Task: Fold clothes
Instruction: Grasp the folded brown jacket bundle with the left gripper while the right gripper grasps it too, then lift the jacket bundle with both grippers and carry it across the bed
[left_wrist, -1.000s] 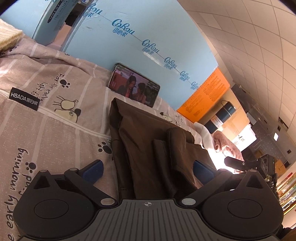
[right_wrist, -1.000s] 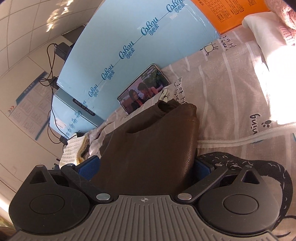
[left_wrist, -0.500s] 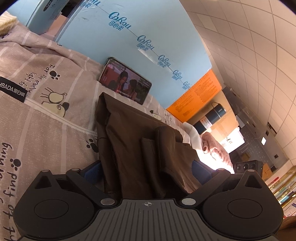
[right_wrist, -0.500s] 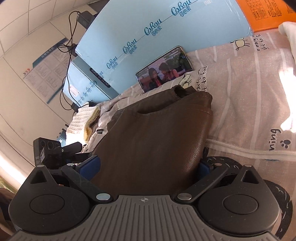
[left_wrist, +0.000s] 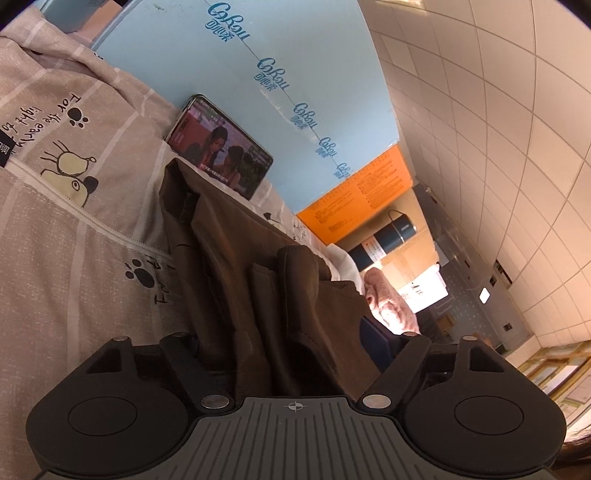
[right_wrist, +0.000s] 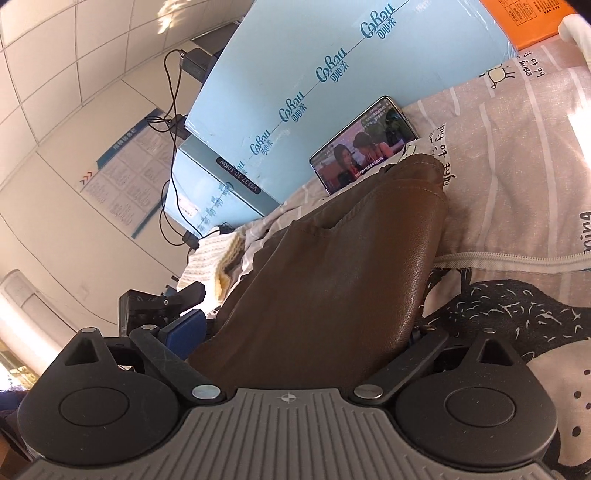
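Note:
A brown folded garment lies on the patterned bedcover, its far end near a phone. My left gripper is shut on the garment's near end; the cloth bunches between the jaws and hides the left pad, while the right blue pad shows. In the right wrist view the same brown garment fills the whole gap of my right gripper, which is shut on it and holds it raised off the bedcover. Part of the left gripper shows at that view's left edge.
A lit phone leans against a long light-blue box at the back. An orange box, a dark flask and a pink knit sit to the right. A cream knit lies at the left.
Both grippers have tilted and lifted with the garment's near end. The left jaws have narrowed onto the cloth. The garment's far end stays by the phone.

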